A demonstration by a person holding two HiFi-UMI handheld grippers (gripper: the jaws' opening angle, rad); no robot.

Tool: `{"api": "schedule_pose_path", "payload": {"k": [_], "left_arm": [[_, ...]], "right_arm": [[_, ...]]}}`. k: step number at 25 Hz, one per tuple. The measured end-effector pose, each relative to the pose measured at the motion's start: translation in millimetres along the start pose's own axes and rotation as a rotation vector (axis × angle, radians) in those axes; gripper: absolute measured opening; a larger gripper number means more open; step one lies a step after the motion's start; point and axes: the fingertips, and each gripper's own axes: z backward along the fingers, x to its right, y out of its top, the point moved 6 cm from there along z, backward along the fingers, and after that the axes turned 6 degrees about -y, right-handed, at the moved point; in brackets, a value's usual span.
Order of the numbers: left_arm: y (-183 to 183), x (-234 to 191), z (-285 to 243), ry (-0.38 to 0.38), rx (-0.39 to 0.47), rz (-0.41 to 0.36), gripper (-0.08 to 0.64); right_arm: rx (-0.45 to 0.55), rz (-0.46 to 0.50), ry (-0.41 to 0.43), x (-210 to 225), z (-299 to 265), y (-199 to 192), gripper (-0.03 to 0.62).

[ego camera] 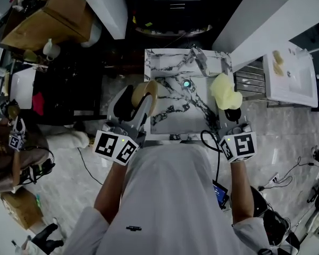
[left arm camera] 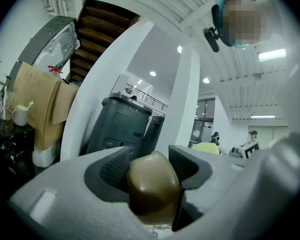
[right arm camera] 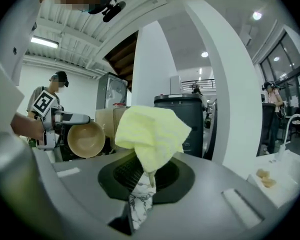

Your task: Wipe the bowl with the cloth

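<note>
My left gripper (ego camera: 142, 104) is shut on the rim of a tan bowl (ego camera: 144, 94), held tilted above the left side of the marble sink (ego camera: 173, 106). Up close, the bowl's rim (left arm camera: 152, 181) sits clamped between the dark pads in the left gripper view (left arm camera: 151, 176). My right gripper (ego camera: 229, 109) is shut on a pale yellow cloth (ego camera: 225, 92), which bunches above the jaws at the sink's right side. The right gripper view shows the cloth (right arm camera: 151, 133) pinched at my right gripper (right arm camera: 146, 176), and the bowl (right arm camera: 86, 138) off to its left. Bowl and cloth are apart.
A faucet (ego camera: 198, 57) stands at the marble sink's far edge, with a drain (ego camera: 186, 84) below it. A white basin (ego camera: 290, 77) holding sponges is at the right. Cardboard boxes (ego camera: 50, 15) and clutter lie at the left. A person (right arm camera: 49, 109) stands beyond.
</note>
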Motion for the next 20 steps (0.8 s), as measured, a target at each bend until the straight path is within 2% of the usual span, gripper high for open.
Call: {"api": "schedule_pose_path", "payload": {"k": [6,15,20], "left_arm": [[-13,2,2,0.025,-0.02,-0.053,0.252],[-25,5,4,0.026,-0.043,-0.058,0.252],[-26,8,3,0.018,-0.04,-0.058,0.252]], "right_arm": [[-0.017,-0.021,-0.066,5,6,-20,0.038],[-0.029,-0.085,-0.128,5,11,-35,0.038],[-0.036,-0.067,-0.145,2,15,-37,0.035]]}}
